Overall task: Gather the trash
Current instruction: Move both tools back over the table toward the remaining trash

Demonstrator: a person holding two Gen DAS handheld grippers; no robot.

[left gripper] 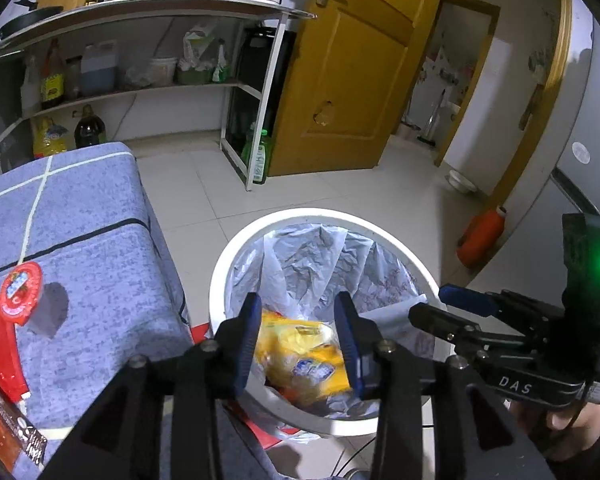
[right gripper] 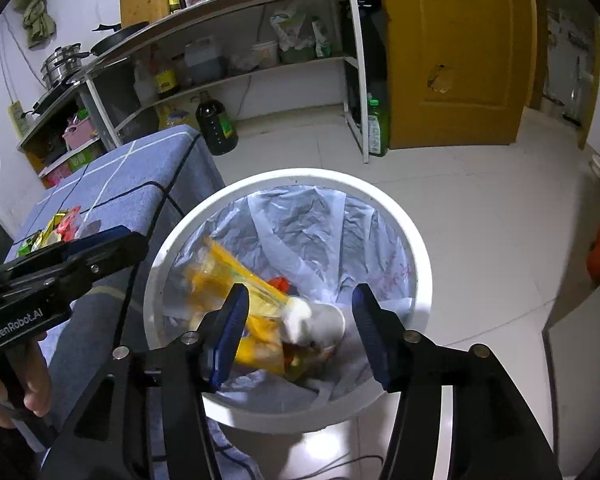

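A white trash bin [left gripper: 236, 248] [right gripper: 414, 248] with a plastic liner stands on the floor beside the blue-covered table [left gripper: 92, 240] [right gripper: 140, 184]. A yellow snack wrapper [left gripper: 304, 356] [right gripper: 236, 276] lies inside it, blurred in the right wrist view, with a white cup [right gripper: 320, 320] and other scraps. My left gripper [left gripper: 298, 340] is open and empty above the bin. My right gripper [right gripper: 298, 328] is open and empty above the bin; it also shows in the left wrist view [left gripper: 452, 308]. A red wrapper [left gripper: 12, 312] and other wrappers [right gripper: 56, 228] lie on the table.
A metal shelf rack [left gripper: 148, 88] [right gripper: 236, 72] with bottles and jars stands against the wall. A green bottle [left gripper: 260, 160] [right gripper: 378, 128] sits by the yellow door [left gripper: 360, 72]. An orange object [left gripper: 482, 236] lies on the tiled floor at right.
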